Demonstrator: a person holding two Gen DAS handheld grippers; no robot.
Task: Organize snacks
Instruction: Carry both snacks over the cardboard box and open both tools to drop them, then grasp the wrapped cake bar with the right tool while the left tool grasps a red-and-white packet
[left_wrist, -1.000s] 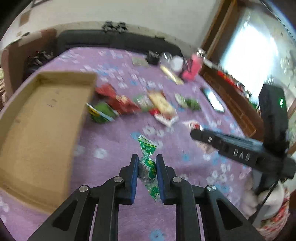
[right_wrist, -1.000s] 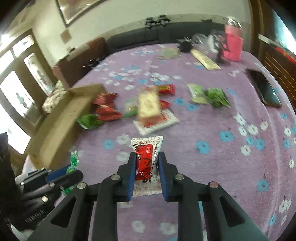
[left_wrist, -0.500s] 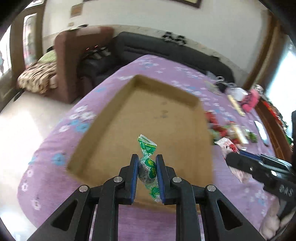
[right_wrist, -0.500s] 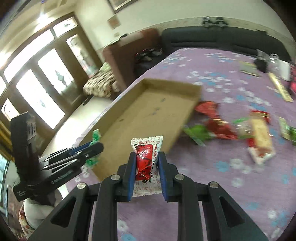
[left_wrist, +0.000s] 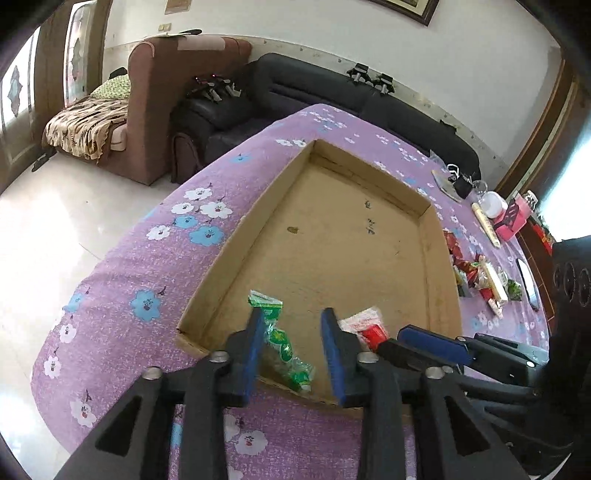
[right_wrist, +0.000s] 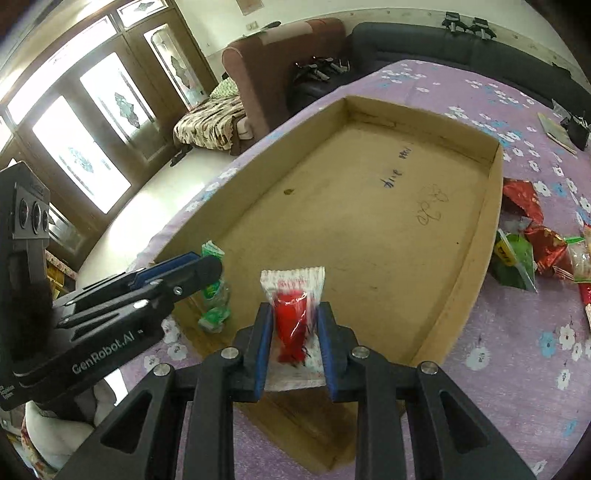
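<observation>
left gripper (left_wrist: 293, 349): jaws opening, fingers spread; green candy packet (left_wrist: 284, 343) between them, leaning on the left pad, clear of the right one, lower end down at the box's near wall.
right gripper (right_wrist: 293, 341): jaws opening; red-and-white snack packet (right_wrist: 293, 314) upright between the fingers, slightly blurred, so I can't tell whether the pads press on it.
cardboard box (left_wrist: 439, 258): shallow open tray on the purple flowered counter (left_wrist: 122, 266), floor bare except pen scribbles and a stain.
both grippers: side by side over the box's near wall, tips close together.
remaining snacks (right_wrist: 532, 236): red and green packets heaped on the counter just outside the box's right wall.
far end of counter: pink box (left_wrist: 511, 218), white jar, dark phone (left_wrist: 526, 282).
background: dark sofa (left_wrist: 362, 99), brown armchair (left_wrist: 177, 85) behind the counter.
</observation>
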